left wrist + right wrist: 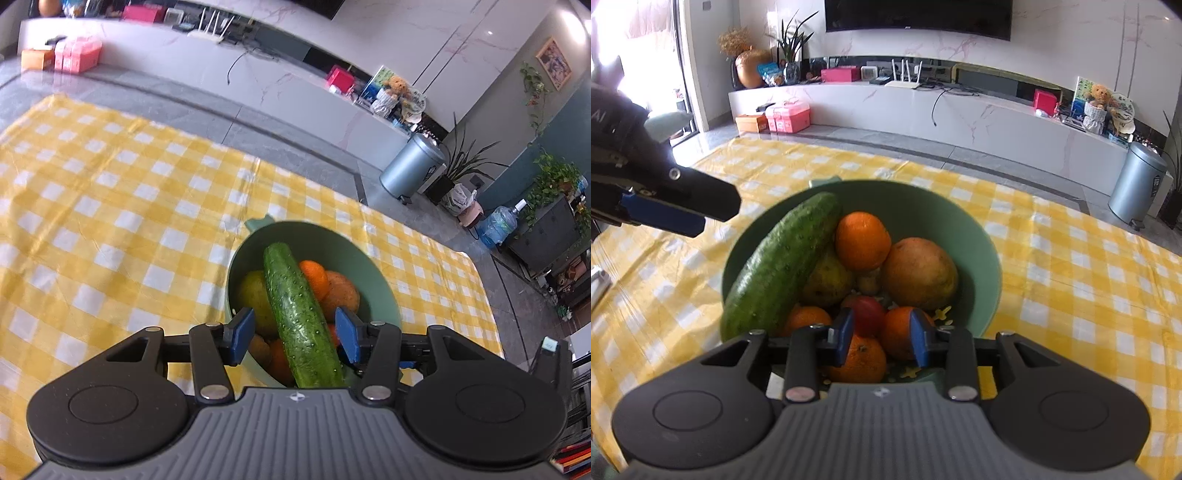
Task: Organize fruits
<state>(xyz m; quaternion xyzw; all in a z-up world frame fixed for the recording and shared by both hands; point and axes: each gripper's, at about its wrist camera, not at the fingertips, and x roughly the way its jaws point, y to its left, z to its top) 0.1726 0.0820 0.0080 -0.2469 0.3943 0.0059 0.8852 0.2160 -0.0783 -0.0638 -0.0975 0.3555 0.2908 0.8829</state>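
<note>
**A:** Start with the cucumber point(783, 258). It lies slanted across the green bowl point(975, 236), far end up on the rim and the near end at the rim closest to you, resting on the pear point(827, 280) beneath it. I judge it stiff and fairly heavy for its width, with a waxy, bumpy skin that can slide lengthwise. You take it across the middle, fingers square to its length, so it does not tip.

**B:** And the round ones?

**A:** The oranges point(862, 240) are firm but give a little; you grip them across the widest part, gently. The big brownish fruit point(919, 273) next to the top orange looks the heaviest, and it probably needs wider fingers than your right hand shows now. The small red fruit point(868, 314) low in the bowl looks soft, so squeeze it least.

**B:** Where do my fingers stand?

**A:** Your left gripper point(295, 328) hangs above the cucumber's near half, fingers apart with clear gaps on both sides, pressing nothing. Your right gripper point(881, 334) sits over the near oranges, fingers parted narrowly and, as far as I can see, not clamped on any.

**B:** And around it?

**A:** The bowl stands on the yellow checked cloth point(1071, 266) covering the counter.
</note>
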